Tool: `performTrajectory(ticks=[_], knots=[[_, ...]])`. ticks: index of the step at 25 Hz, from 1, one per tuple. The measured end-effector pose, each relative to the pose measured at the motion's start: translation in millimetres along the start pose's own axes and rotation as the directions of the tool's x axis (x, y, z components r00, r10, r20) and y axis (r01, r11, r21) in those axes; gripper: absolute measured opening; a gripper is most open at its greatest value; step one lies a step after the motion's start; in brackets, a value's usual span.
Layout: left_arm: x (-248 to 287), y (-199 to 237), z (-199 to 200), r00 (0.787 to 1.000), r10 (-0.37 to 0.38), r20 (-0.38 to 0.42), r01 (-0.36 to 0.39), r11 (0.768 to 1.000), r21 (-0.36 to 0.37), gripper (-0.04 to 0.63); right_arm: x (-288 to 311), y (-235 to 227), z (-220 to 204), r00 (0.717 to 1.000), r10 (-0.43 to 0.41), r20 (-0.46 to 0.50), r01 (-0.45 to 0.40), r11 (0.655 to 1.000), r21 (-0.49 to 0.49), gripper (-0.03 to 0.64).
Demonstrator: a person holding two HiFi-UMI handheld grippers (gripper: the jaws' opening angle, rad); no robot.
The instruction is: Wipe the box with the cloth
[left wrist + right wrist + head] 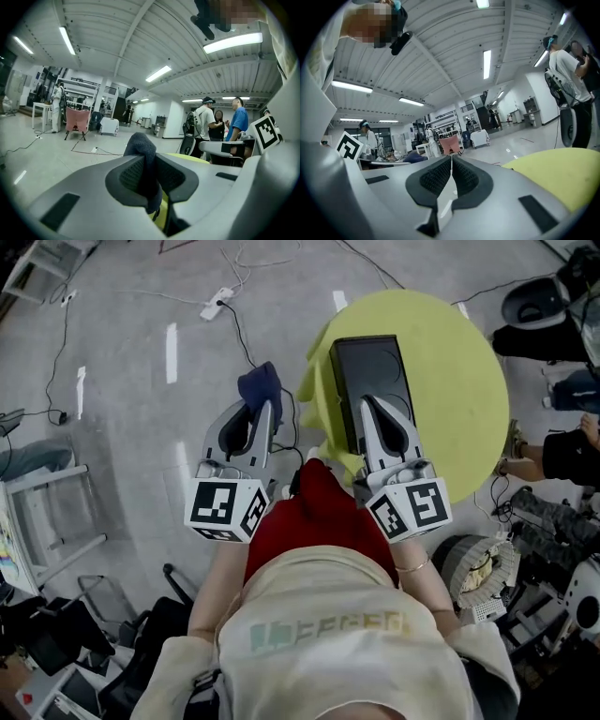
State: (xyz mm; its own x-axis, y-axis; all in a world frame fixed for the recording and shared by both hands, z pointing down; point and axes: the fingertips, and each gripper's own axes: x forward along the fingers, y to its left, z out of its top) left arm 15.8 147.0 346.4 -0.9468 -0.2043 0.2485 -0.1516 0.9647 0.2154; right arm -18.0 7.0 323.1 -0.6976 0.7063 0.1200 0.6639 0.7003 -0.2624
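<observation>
The yellow table [469,381] is carrying the box [370,371], which is lying long-ways on its left half, close to the left rim. That is where I judge the trouble is waiting: a sideways wipe could be pushing the box toward that rim, since nothing is bracing it. The right gripper [367,404] is hanging over the box's near end with its jaws pressed together on nothing, so it is steadying the box only if it is bearing down, and I cannot tell whether it is touching. The left gripper [266,411] is hovering left of the table, above the floor [141,409], apart from the box, its jaws pinching the dark blue cloth [260,383]. Much of the cloth is bunching up past the tips, so a dragging stroke may be tugging it loose, and from there it would be dropping to the floor.
</observation>
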Motion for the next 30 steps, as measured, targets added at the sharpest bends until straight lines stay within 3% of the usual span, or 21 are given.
performTrajectory(ticks=[10, 16, 19, 22, 25, 27, 30], knots=[[108, -49, 28, 0.986, -0.16, -0.038, 0.162, 0.986, 0.05, 0.063, -3, -94, 35, 0.984, -0.173, 0.041, 0.173, 0.985, 0.014, 0.038], [147, -72, 30, 0.964, -0.255, -0.075, 0.26, 0.963, 0.075, 0.063, -8, -127, 38, 0.959, -0.279, 0.046, 0.278, 0.96, 0.031, 0.038], [168, -74, 35, 0.943, -0.318, -0.097, 0.327, 0.94, 0.093, 0.063, -7, -137, 42, 0.933, -0.353, 0.067, 0.351, 0.935, 0.048, 0.038], [190, -75, 42, 0.91, -0.397, -0.119, 0.41, 0.905, 0.113, 0.063, -6, -144, 48, 0.893, -0.441, 0.094, 0.437, 0.897, 0.064, 0.038], [214, -77, 52, 0.863, -0.485, -0.143, 0.503, 0.854, 0.133, 0.063, -3, -148, 52, 0.838, -0.534, 0.114, 0.527, 0.846, 0.084, 0.038], [232, -78, 58, 0.815, -0.555, -0.166, 0.577, 0.803, 0.149, 0.063, 2, -152, 54, 0.787, -0.604, 0.126, 0.595, 0.797, 0.105, 0.038], [258, -82, 68, 0.713, -0.667, -0.217, 0.7, 0.694, 0.167, 0.063, 13, -149, 57, 0.689, -0.711, 0.139, 0.695, 0.703, 0.15, 0.038]])
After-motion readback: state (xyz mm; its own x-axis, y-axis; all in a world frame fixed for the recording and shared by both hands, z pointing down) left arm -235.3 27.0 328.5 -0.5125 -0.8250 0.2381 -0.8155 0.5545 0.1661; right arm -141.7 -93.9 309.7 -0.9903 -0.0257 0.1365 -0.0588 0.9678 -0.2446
